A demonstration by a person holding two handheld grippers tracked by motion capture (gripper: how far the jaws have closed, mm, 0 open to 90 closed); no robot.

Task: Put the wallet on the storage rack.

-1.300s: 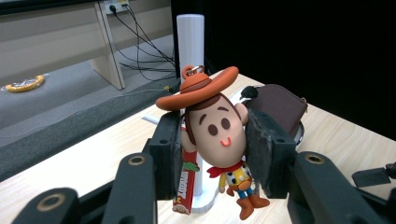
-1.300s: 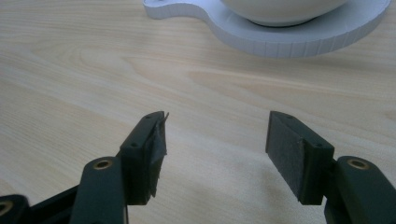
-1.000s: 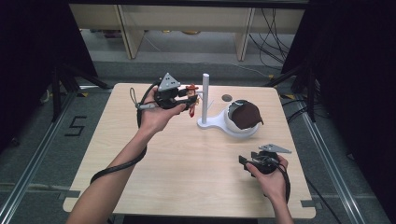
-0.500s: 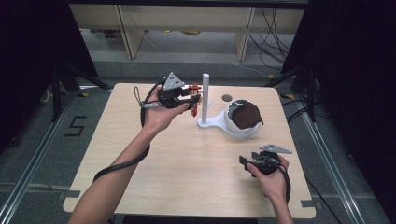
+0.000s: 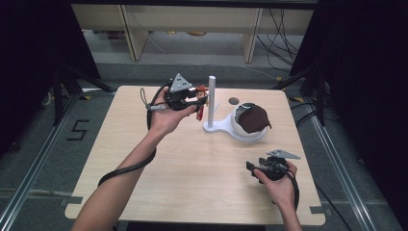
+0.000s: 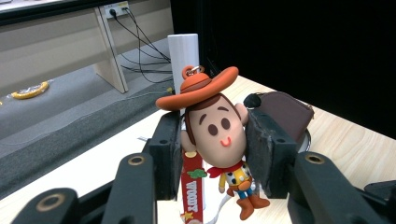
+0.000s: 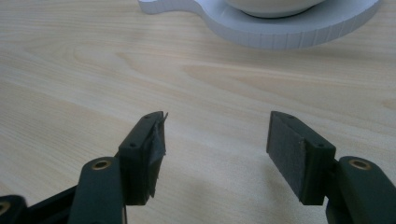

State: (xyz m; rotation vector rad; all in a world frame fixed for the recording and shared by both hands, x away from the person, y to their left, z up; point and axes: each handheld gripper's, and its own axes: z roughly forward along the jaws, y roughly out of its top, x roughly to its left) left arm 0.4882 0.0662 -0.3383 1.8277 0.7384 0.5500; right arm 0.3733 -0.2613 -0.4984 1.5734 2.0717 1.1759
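My left gripper [image 5: 199,97] is shut on a small cowboy figure keychain [image 6: 219,135] with an orange hat, a metal loop on top and a red strap hanging below. It is held above the table, just left of the white upright post [image 5: 210,98] of a white stand [image 5: 219,127]. The stand's round end carries a white bowl [image 5: 243,132] with a dark brown pouch [image 5: 252,119] in it. In the left gripper view the post [image 6: 183,51] rises right behind the hat. My right gripper [image 7: 215,144] is open and low over bare wood at the near right [image 5: 252,167].
The light wooden table [image 5: 144,159] has a small dark round hole [image 5: 234,101] near its far edge. The stand's white base [image 7: 289,28] lies ahead of the right gripper. Shelving and cables stand on the floor beyond the table.
The left gripper has carried the cowboy figure slightly right, closer to the white post. The right gripper has stayed in place.
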